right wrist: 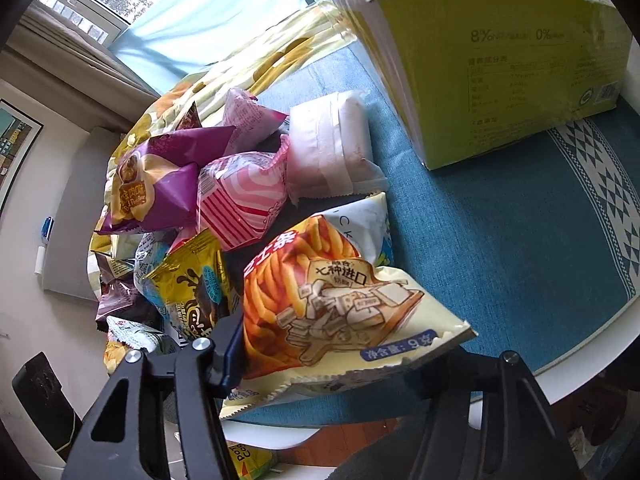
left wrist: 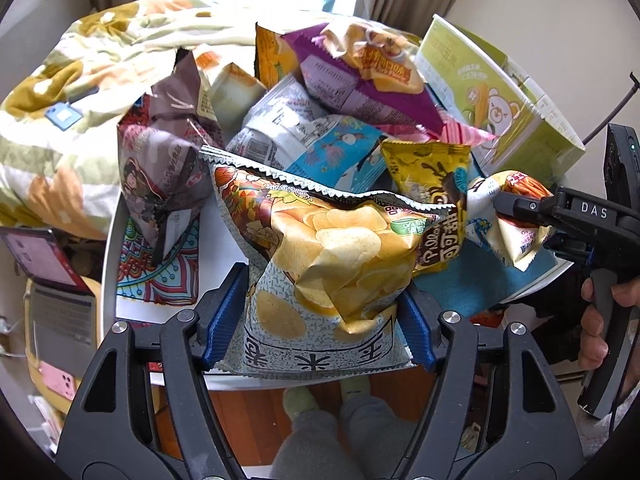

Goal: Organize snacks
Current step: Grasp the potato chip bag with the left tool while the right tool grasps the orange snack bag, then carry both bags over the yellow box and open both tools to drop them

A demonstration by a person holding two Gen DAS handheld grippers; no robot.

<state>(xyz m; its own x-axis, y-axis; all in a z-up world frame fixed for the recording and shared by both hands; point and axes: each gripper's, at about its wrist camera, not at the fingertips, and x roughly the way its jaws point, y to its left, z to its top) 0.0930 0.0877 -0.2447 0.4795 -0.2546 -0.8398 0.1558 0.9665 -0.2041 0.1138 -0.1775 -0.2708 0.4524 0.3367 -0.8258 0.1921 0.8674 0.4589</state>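
Blue pads of the left gripper (left wrist: 320, 332) pressed on both sides of a potato chip bag (left wrist: 332, 256), clamped at its lower end near the front edge of the white table (left wrist: 110, 240). Beside it, the right gripper (right wrist: 340, 356) had its jaws closed on a cream fries packet (right wrist: 340, 304), which lay over the blue cloth (right wrist: 500, 248). More snack bags were heaped behind: a purple bag (left wrist: 360, 76), a pink striped packet (right wrist: 244, 200) and a yellow cocoa packet (left wrist: 428, 184). At the far right stood a green carton (left wrist: 508, 96), open at the top.
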